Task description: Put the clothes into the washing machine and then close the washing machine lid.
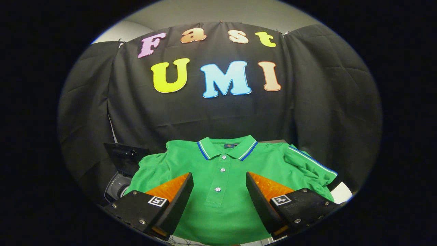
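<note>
- Gripper view: the tool (219, 186) hovers with its fingers spread wide and holding nothing, presumably ready to come down on cloth.
- Green short-sleeved polo shirt with a blue-and-white striped collar (222, 171) lies flat, front up, on the tabletop (341, 193), between and beyond the fingers, probably laid out for an easy pinch.
- Grey round-bodied washing machine (117, 188) sits just beside the shirt's sleeve, partly hidden; its lid I cannot make out.

Behind everything you have the booth's black cloth wall (218, 112), hanging in creases and folds. Above its top edge you can see a pale wall (222, 12), and low at the right a white surface (341, 193).
</note>
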`<state>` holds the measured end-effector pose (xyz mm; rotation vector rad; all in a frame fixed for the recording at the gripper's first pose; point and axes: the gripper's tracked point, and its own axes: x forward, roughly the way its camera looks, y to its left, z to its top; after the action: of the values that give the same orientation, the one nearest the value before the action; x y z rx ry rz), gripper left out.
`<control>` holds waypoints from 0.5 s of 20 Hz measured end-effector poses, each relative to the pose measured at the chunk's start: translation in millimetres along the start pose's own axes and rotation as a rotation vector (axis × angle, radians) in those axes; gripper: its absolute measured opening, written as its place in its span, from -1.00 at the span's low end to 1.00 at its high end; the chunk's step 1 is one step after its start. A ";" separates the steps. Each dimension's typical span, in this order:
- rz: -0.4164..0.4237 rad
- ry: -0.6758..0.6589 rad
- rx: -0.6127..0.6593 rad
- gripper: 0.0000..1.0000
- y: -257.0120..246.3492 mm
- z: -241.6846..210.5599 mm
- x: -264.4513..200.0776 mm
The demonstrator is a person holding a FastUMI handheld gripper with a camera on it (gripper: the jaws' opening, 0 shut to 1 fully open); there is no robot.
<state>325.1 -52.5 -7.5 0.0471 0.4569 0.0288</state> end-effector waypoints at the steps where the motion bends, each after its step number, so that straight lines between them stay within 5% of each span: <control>1: 0.003 0.017 0.004 0.90 0.7 -0.4 5.0; 10: 0.017 0.167 0.012 0.90 1.8 3.2 46.8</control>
<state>368.4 -49.0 -25.2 0.0603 0.6234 0.0471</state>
